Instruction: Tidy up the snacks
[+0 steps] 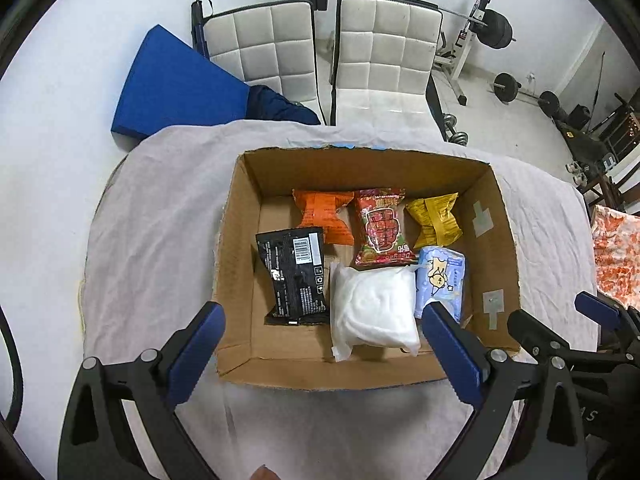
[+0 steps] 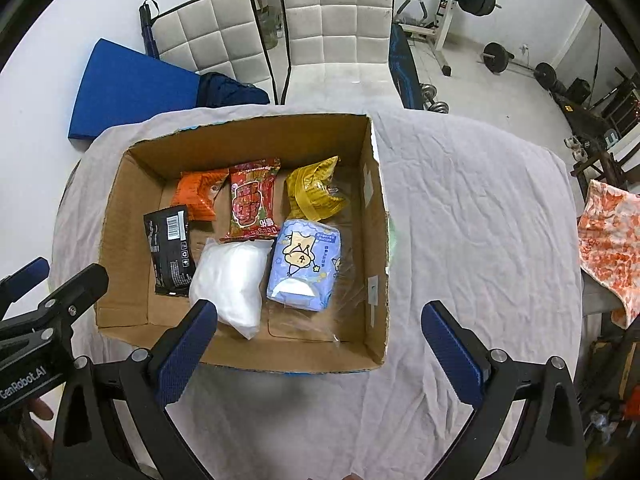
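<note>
An open cardboard box (image 1: 240, 264) (image 2: 120, 208) stands on the cloth-covered table and holds several packets. At its back lie an orange packet (image 1: 324, 216) (image 2: 196, 194), a red one (image 1: 380, 226) (image 2: 252, 200) and a yellow one (image 1: 434, 216) (image 2: 316, 188). Nearer me are a black packet (image 1: 296, 276) (image 2: 170, 248), a white bag (image 1: 372, 308) (image 2: 230, 280) and a light blue pack (image 1: 442, 276) (image 2: 304, 264). My left gripper (image 1: 324, 324) hangs open over the box's near edge, holding nothing. My right gripper (image 2: 320, 322) is open and empty over the box's near right corner.
Two white padded chairs (image 1: 320, 48) (image 2: 280, 28) stand behind the table, with a blue pad (image 1: 172, 84) at the left. An orange patterned cloth (image 2: 608, 240) lies off the table's right side. Weights and a barbell rack (image 2: 456, 0) fill the floor beyond.
</note>
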`<state>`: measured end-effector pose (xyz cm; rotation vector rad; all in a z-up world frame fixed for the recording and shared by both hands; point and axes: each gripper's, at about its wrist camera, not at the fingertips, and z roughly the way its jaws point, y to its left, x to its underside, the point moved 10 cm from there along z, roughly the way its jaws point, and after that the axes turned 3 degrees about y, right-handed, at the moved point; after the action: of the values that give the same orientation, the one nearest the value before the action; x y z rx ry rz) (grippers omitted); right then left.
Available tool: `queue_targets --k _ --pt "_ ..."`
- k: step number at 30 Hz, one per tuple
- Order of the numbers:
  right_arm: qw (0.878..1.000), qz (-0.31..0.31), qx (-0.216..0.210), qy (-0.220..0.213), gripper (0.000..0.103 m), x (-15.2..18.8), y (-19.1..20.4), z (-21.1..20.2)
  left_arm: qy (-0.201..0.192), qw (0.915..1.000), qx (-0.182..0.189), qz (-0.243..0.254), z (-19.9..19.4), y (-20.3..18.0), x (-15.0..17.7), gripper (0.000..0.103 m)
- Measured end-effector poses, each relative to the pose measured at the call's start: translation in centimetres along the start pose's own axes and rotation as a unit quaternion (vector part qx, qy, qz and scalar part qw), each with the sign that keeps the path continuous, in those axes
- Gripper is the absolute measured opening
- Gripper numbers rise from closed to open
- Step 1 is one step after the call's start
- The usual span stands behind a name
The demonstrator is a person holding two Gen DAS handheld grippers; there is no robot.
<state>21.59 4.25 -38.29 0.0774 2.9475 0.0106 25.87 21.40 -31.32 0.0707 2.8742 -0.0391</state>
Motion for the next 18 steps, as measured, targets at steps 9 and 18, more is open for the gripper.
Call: queue_targets --k 9,18 --pt "0.999 0.001 -0.011 -0.035 0.103 0.6 -0.3 -5.0 -0.058 0.9982 -0.019 -0.004 -7.5 -0.2 0.4 0.101" --pt "0.996 0.008 -0.022 -0.089 0.103 4.9 -2.5 -15.3 -0.106 0.994 -0.021 -0.014 -16.5 -0.6 2.8 0.101"
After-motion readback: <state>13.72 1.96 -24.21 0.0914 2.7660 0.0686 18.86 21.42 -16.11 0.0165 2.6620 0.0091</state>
